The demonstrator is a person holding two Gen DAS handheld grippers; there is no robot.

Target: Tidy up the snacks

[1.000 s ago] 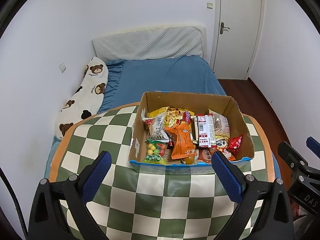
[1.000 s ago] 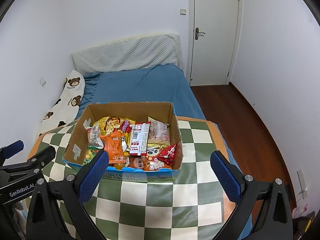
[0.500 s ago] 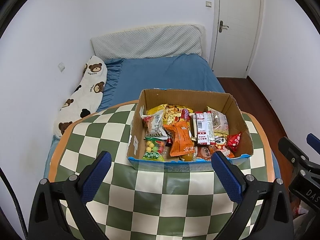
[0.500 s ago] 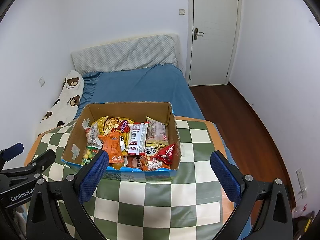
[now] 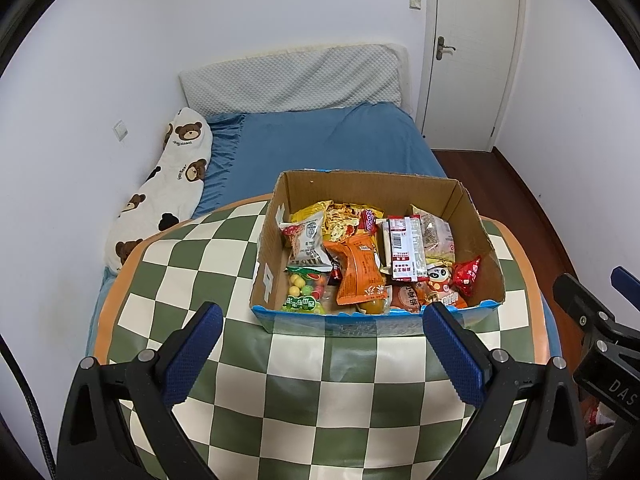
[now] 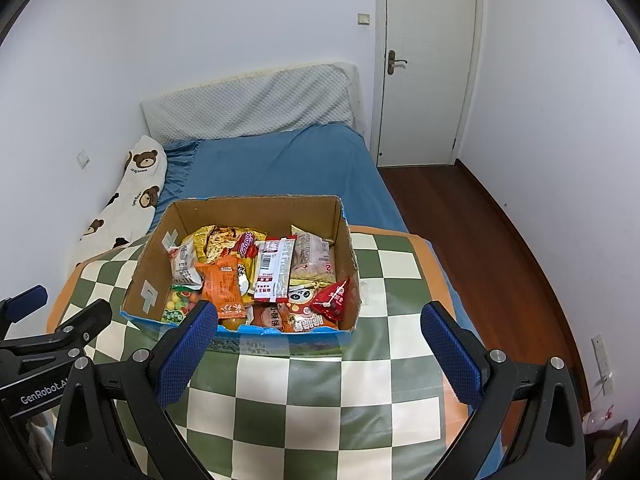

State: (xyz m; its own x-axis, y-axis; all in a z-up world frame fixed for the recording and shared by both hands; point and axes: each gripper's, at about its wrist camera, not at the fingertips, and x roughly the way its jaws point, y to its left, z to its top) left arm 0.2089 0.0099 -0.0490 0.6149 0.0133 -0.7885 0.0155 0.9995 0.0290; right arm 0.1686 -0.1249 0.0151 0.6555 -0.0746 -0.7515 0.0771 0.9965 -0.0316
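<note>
The left hand-held gripper (image 5: 318, 354) hovered above the near part of the surface (image 5: 192, 264), its two blue-padded fingers (image 5: 188, 354) spread wide apart with nothing between them. It pointed forward and slightly down toward the cardboard box (image 5: 472, 216), well short of the box's near wall. The right hand-held gripper (image 6: 318, 352) was held in much the same pose, fingers (image 6: 450, 354) likewise set wide apart and empty, aimed across the green-and-cream chequered cloth at the box (image 6: 160, 236). In the right wrist view its left finger tip overlapped the box's near left corner, though whether it touched could not be told. Each gripper showed at the edge of the other's view, side by side and apart.

The box stood on the far half of the surface, open at the top and filled with snack packets. An orange packet (image 5: 358, 274) lay near the middle, a white wrapper with a barcode (image 5: 404, 250) just right of it, and a red triangular packet (image 5: 467, 274) against the right wall. A green bag of coloured sweets (image 5: 306, 290) lay in the near left corner, with a white and grey packet (image 5: 306, 242) farther back. A packet with a panda face (image 6: 298, 296) lay near the front wall.

Beyond the surface was a bed (image 6: 280, 160) with a blue sheet, and a bear-print pillow (image 5: 168, 192) on its left.
</note>
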